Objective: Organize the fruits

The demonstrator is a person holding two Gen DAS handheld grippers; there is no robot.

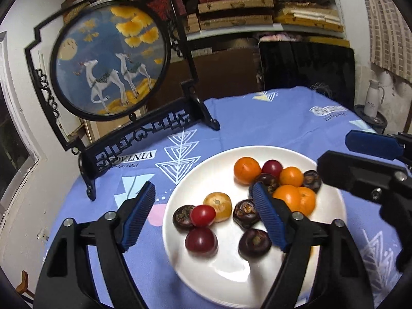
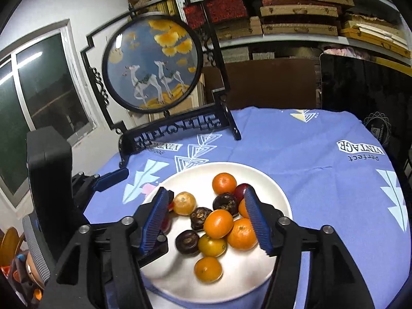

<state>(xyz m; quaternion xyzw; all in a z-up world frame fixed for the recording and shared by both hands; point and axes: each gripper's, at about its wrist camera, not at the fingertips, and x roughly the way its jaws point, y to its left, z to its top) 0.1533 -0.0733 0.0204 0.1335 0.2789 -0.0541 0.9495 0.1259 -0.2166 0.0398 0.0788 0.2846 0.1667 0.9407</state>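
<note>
white plate (image 1: 231,278) sits on blue cloth (image 1: 270,118), near side of table, w/ oranges (image 2: 219,223), dark purple fruits (image 1: 253,241) & red ones (image 1: 204,215) piled on it. l gripper (image 1: 203,216) hangs over plate's left part, jaws wide apart, nothing gripped. r gripper (image 2: 206,220) over plate too, jaws apart, pads clear of fruit, holding nothing. deer screen (image 1: 110,61) stands far left

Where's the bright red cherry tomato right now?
In the left wrist view, the bright red cherry tomato sits on the left part of the white plate, wedged between a dark water chestnut and a pale mandarin.
</note>
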